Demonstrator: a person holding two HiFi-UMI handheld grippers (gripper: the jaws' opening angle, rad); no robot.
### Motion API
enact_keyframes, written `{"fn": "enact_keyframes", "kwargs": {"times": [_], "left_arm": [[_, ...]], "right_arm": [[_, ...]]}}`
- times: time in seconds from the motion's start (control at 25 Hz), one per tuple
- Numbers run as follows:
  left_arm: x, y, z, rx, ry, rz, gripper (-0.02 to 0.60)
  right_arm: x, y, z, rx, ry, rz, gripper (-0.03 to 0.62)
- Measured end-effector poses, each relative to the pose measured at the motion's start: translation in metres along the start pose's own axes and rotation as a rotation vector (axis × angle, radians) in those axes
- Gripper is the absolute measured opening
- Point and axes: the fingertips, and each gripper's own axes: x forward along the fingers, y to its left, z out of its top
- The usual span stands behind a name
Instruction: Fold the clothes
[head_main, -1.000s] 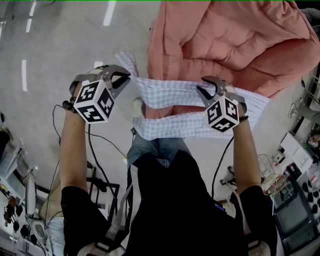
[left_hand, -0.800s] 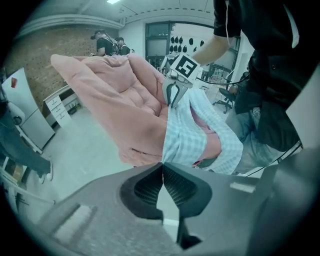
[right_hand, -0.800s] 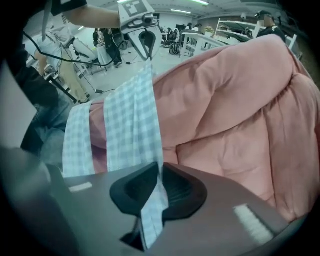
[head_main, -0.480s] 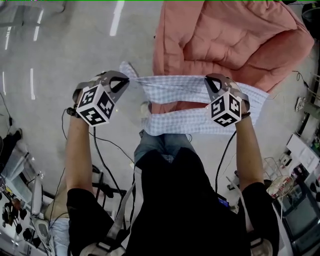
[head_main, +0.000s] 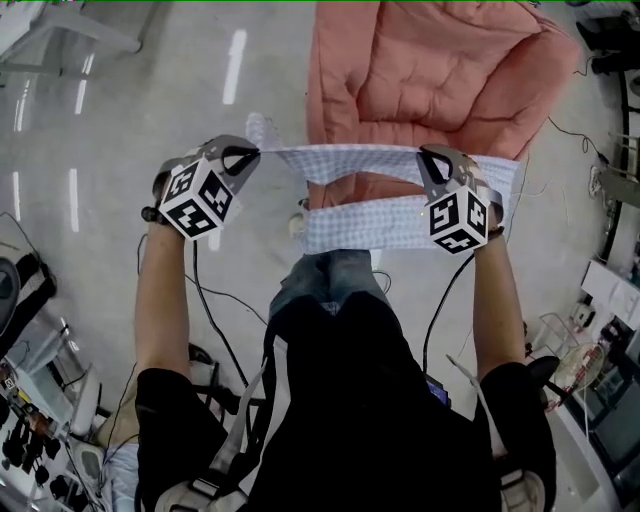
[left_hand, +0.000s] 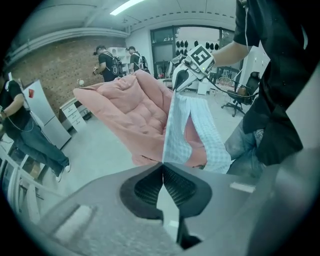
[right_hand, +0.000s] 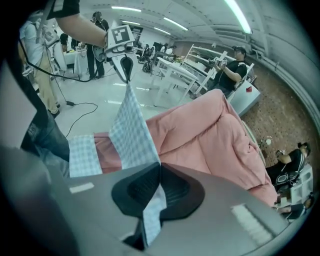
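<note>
A: What changed at the claws?
B: Both sit higher than a second ago. Left claw (head_main: 243, 160) is pressed together on one end of the checked garment (head_main: 350, 160)'s top edge. Right claw (head_main: 432, 162) pinches the other end, with a flap of cloth running through its jaws.
A: And the garment?
B: Raised with them. Top edge is pulled taut between the two claws. The rest hangs as a loose second band below, in front of the person's jeans (head_main: 320, 280). A second ago its right end spread out wider past the right claw.
A: Meaning for the fold?
B: Judgement: this is the lift-and-spread step, no fold made yet. It likely needs laying flat next.
A: Surface?
B: Pink quilt (head_main: 430, 70) lies just beyond the garment, bunched up. It covers whatever carries it, so bench or bed can't be told. Whether the garment touches it is also unclear.
A: Room?
B: Glossy pale floor (head_main: 120, 120) with a cable (right_hand: 82, 106) on it. White tables (right_hand: 172, 75) stand farther off. At the back there's a brick wall (left_hand: 50, 65) and several people (left_hand: 106, 62) standing.
</note>
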Motion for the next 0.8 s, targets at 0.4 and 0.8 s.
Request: {"fn": "enact_keyframes", "kwargs": {"times": [0.4,0.8], "left_arm": [[-0.049,-0.091,-0.027,-0.048,-0.009,0.073,0.011],[-0.035,-0.206,-0.069,-0.22,0.007,0.186,0.011]], "right_arm": [[-0.076,0.088,0.003,-0.051,-0.069,0.014,0.008],[-0.11,0.187,-0.032,-0.182,-0.149,0.091,0.006]]}}
